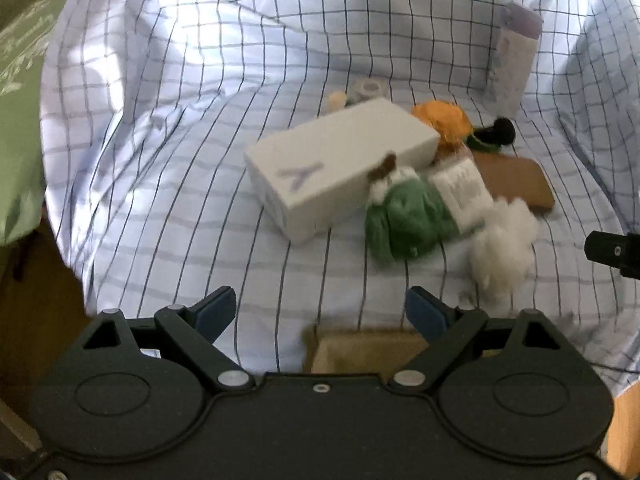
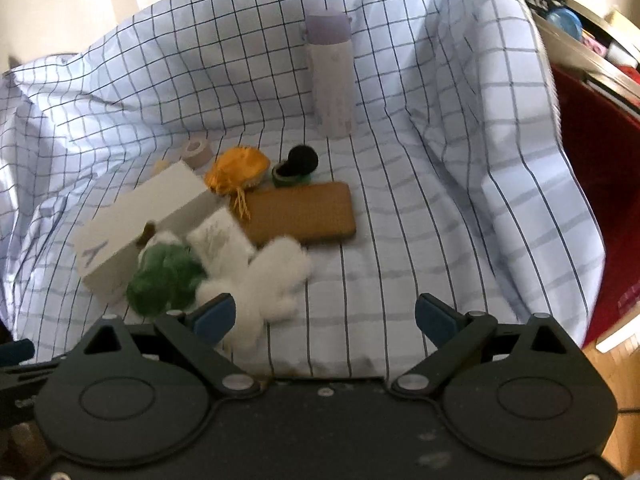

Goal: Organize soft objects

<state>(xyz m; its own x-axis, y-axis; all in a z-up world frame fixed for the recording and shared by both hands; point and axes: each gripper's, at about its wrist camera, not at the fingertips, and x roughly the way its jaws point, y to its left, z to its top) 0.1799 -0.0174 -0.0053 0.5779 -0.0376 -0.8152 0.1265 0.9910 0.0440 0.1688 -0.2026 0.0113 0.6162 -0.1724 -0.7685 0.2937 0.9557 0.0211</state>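
Note:
On a blue-checked cloth [image 1: 180, 168] lie a green plush toy [image 1: 404, 216] [image 2: 164, 276], a white fluffy toy [image 1: 504, 240] [image 2: 268, 280], an orange soft pouch [image 1: 442, 122] [image 2: 236, 168] and a black pompom on a green ring [image 1: 494, 134] [image 2: 298, 162]. My left gripper [image 1: 320, 312] is open and empty, in front of the green toy. My right gripper [image 2: 324, 316] is open and empty, its left finger close to the white toy.
A white box [image 1: 340, 164] [image 2: 148, 220], a brown flat case [image 1: 516, 184] [image 2: 300, 212], a white packet [image 1: 462, 190], a tape roll [image 2: 196, 152] and a lilac-capped bottle [image 2: 332, 76] share the cloth. A cardboard box [image 1: 360, 350] sits below my left gripper. A red bin [image 2: 600, 168] stands right.

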